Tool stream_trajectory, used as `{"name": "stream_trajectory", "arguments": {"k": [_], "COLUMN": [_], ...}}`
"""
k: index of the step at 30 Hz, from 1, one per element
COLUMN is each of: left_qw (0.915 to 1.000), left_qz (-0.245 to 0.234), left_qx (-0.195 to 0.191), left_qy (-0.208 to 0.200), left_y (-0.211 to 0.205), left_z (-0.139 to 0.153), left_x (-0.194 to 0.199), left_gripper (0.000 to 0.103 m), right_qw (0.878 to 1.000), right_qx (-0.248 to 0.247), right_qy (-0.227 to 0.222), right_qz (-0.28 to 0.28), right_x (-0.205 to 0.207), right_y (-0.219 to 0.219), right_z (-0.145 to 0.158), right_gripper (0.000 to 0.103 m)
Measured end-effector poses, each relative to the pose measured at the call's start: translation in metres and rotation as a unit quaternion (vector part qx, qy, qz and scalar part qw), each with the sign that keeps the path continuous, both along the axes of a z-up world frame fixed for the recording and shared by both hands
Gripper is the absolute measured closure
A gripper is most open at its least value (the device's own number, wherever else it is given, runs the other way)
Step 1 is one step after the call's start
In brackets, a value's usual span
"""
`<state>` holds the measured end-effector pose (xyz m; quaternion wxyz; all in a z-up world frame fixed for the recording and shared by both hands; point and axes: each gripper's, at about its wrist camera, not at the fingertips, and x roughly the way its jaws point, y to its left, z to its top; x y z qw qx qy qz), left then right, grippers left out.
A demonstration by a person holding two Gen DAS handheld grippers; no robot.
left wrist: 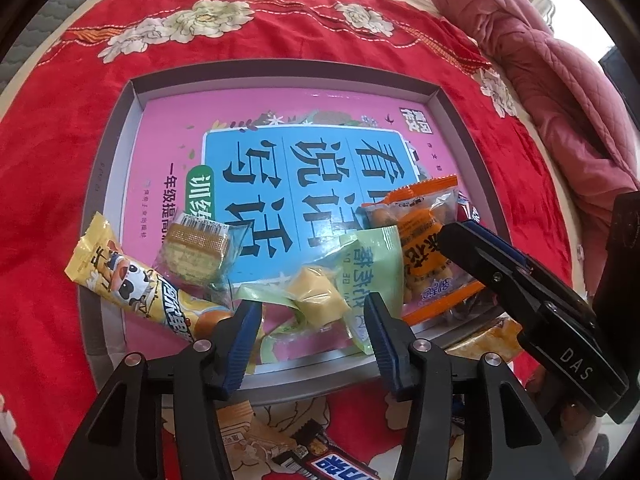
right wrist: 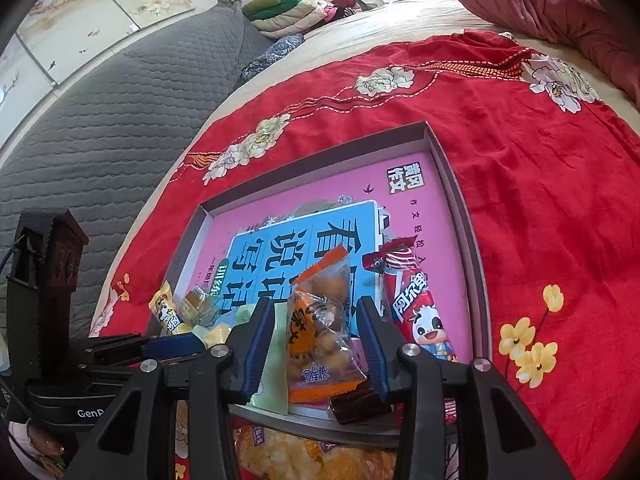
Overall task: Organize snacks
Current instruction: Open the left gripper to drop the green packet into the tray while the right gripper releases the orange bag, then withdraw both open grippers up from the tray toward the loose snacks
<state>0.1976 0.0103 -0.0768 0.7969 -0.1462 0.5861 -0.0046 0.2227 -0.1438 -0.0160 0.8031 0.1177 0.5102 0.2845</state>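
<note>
My left gripper (left wrist: pixel 314 322) stands released over the green-wrapped pastry (left wrist: pixel 320 300), pads clear of it. My right gripper (right wrist: pixel 316 344) straddles the orange nut packet (right wrist: pixel 320 332); I cannot tell whether it pinches. Both snacks lie in the grey tray (left wrist: pixel 132 92). Only the right view shows the red milk stick (right wrist: pixel 416 312); only the left shows the chocolate bar (left wrist: pixel 332 464) outside.

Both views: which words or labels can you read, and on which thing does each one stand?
"DAS": right gripper, on its body.
"GenR", cut off: left gripper, on its body.
Large Chinese characters on the book cover, shown upside down.
Snack packet print: Chinese, not readable for me.
</note>
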Motion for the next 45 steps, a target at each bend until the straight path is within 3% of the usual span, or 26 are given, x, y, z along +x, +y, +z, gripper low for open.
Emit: {"name": "stream_trajectory", "arguments": {"k": [5,16,22,31,45], "left_qw": [1.0000,0.9996,0.9992,0.9978,0.9953], "left_qz": [0.001,0.004,0.017,0.021,0.027], "left_qx": [0.005,0.014,0.010,0.019,0.018], "left_qy": [-0.005,-0.025,-0.033,-0.059,-0.092], "left_y": [0.001,0.000,0.005,0.005,0.006], "left_z": [0.005,0.018,0.026,0.046,0.075], "left_x": [-0.002,-0.007,-0.010,-0.016,-0.029], "left_gripper": [0.046,0.041,0.032,0.032,0.032], "right_qw": [1.000,1.000,0.999,0.998,0.995], "right_qx": [0.000,0.004,0.008,0.012,0.021], "right_qy": [-0.011,-0.030,-0.038,-0.057,-0.092], "right_qz": [-0.002,-0.004,-0.003,-0.010,-0.034], "right_x": [-0.002,-0.004,-0.005,-0.008,-0.011], "right_y": [-0.001,-0.003,-0.005,-0.010,-0.025], "right_z": [0.006,0.016,0.022,0.035,0.057], "right_gripper": [0.054,0.054,0.048,0.044,0.026]}}
